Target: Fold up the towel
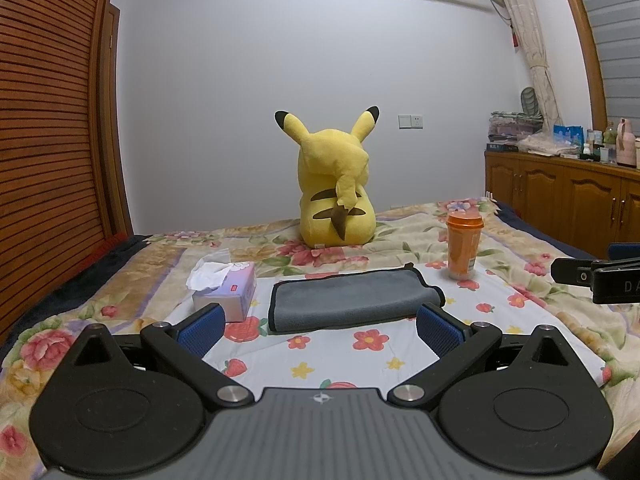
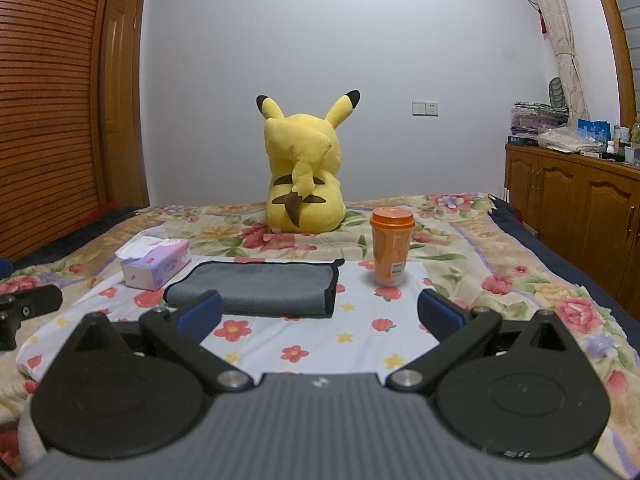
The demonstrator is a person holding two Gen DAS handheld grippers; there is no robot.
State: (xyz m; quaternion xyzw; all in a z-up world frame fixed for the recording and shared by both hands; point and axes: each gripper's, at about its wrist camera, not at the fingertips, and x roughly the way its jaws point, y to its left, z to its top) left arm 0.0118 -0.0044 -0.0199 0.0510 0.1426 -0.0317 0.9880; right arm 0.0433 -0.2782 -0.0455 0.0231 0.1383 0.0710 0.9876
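Observation:
A grey towel (image 1: 348, 298) with a black edge lies folded flat on the floral bedsheet (image 1: 332, 356), ahead of both grippers. It also shows in the right wrist view (image 2: 260, 288). My left gripper (image 1: 320, 326) is open and empty, held just short of the towel's near edge. My right gripper (image 2: 320, 314) is open and empty, near the towel's right front corner. Part of the right gripper (image 1: 600, 276) shows at the right edge of the left wrist view, and part of the left gripper (image 2: 24, 308) at the left edge of the right wrist view.
A tissue box (image 1: 228, 288) lies left of the towel. An orange lidded cup (image 1: 464, 246) stands to its right. A yellow plush toy (image 1: 336, 192) sits behind. A wooden cabinet (image 1: 560, 196) stands at the right, a slatted wardrobe (image 1: 48, 140) at the left.

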